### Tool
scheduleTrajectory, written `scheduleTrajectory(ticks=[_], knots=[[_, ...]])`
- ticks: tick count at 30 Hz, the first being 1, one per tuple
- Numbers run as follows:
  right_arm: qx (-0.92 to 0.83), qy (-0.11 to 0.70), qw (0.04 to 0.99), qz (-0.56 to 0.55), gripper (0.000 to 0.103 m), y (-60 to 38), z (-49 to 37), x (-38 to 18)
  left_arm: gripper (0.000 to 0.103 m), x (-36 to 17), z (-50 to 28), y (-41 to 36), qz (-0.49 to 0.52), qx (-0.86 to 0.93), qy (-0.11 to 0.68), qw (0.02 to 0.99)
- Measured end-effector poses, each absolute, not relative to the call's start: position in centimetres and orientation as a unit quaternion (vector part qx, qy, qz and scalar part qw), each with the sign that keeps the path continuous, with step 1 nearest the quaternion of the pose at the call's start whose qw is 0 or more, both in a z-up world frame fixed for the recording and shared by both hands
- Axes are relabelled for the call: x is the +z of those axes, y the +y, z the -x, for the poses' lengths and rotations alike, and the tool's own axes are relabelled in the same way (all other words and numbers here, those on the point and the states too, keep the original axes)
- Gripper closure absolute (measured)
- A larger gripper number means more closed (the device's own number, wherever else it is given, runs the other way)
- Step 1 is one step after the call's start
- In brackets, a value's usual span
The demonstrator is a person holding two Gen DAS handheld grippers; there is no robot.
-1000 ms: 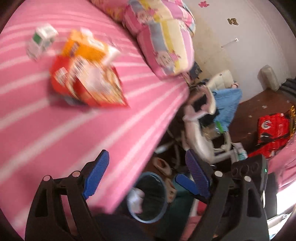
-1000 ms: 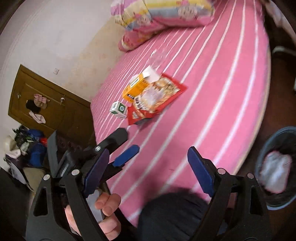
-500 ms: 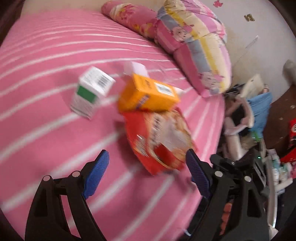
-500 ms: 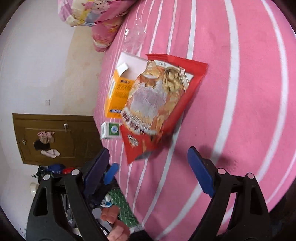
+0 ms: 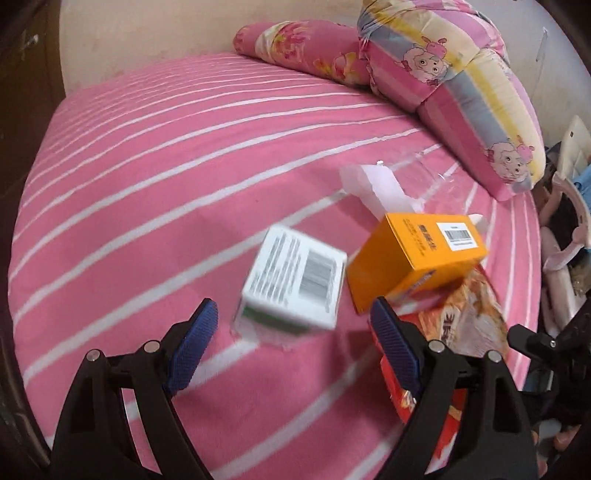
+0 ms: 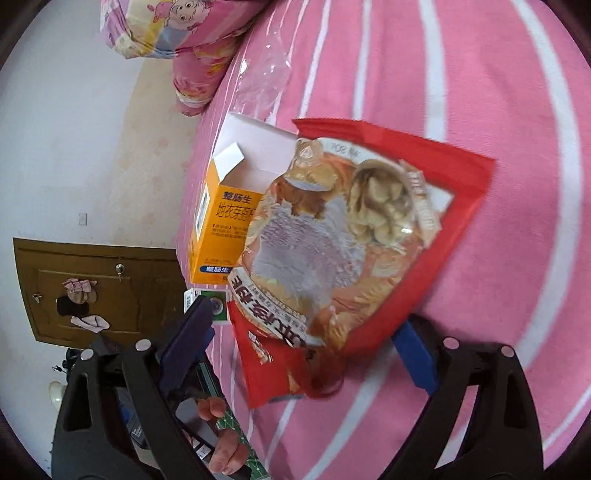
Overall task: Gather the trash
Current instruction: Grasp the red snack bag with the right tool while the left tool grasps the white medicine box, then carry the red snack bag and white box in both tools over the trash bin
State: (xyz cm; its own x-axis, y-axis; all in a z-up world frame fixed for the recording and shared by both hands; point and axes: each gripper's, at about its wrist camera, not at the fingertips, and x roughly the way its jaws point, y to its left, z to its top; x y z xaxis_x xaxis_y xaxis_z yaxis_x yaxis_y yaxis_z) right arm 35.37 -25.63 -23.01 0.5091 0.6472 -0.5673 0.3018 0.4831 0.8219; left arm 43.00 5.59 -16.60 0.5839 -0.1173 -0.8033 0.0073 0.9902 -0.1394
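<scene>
Trash lies on the pink striped bed (image 5: 147,192). A small white and green carton (image 5: 295,282) sits just ahead of my open, empty left gripper (image 5: 291,343). To its right is an orange box (image 5: 417,258) with an open flap, resting partly on a red snack bag (image 5: 454,332). In the right wrist view the red snack bag (image 6: 351,243) fills the middle, its lower end between the fingers of my open right gripper (image 6: 306,354). The orange box (image 6: 221,221) and the carton (image 6: 214,306) lie to its left. A clear plastic wrapper (image 6: 266,81) lies beyond.
Patterned pillows (image 5: 443,81) are stacked at the head of the bed, also in the right wrist view (image 6: 166,26). A brown wooden door (image 6: 92,288) stands off the bed's left side. Clutter (image 5: 565,240) sits beside the bed's right edge.
Both grippers have moved in toward the trash pile. The carton now sits just ahead of the left gripper, and the snack bag's end now lies between the right gripper's fingers. The bin is out of view.
</scene>
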Motion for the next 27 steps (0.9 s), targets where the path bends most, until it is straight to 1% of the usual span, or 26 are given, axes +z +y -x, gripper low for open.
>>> scheduleTrajectory(ticks=[3,5,6,7,8,10,11,13,16,23,27], knots=[[0.119,0.473,0.717,-0.498,0.012,-25.4,-35.8,-23.1,0.021,-17.4,-44.2,5.1,0.046,-0.038,0.461,0.886],[0.119,0.469,0.718,-0.500,0.019,-25.1,-35.8,-23.3,0.021,-17.7,-44.4,4.9,0.041,-0.036,0.462,0.885],[0.118,0.472,0.715,-0.502,0.031,-25.1,-35.7,-23.6,0.023,-17.9,-44.5,4.8,0.041,-0.038,0.463,0.884],[0.116,0.475,0.712,-0.504,0.045,-25.1,-35.6,-23.9,0.030,-18.0,-44.6,4.7,0.042,-0.038,0.464,0.884],[0.111,0.476,0.710,-0.507,0.051,-25.4,-35.5,-24.1,0.034,-18.1,-44.5,4.6,0.040,-0.038,0.466,0.883],[0.107,0.476,0.714,-0.502,0.082,-25.6,-35.2,-24.2,0.049,-17.9,-44.4,4.3,0.039,-0.043,0.469,0.881],[0.108,0.473,0.716,-0.502,0.084,-25.6,-35.0,-24.1,0.052,-17.8,-44.3,4.2,0.040,-0.045,0.469,0.881],[0.112,0.463,0.722,-0.501,0.086,-25.8,-34.5,-24.0,0.054,-17.4,-44.2,4.2,0.045,-0.049,0.464,0.883],[0.126,0.451,0.729,-0.500,0.089,-26.2,-33.1,-23.2,0.055,-16.9,-43.5,4.6,0.066,-0.054,0.455,0.886],[0.147,0.431,0.734,-0.504,0.090,-27.5,-30.7,-21.1,0.055,-16.0,-40.2,5.9,0.135,-0.075,0.450,0.880],[0.155,0.422,0.741,-0.499,0.090,-28.3,-28.0,-19.5,0.055,-14.6,-37.5,5.8,0.181,-0.099,0.427,0.881]])
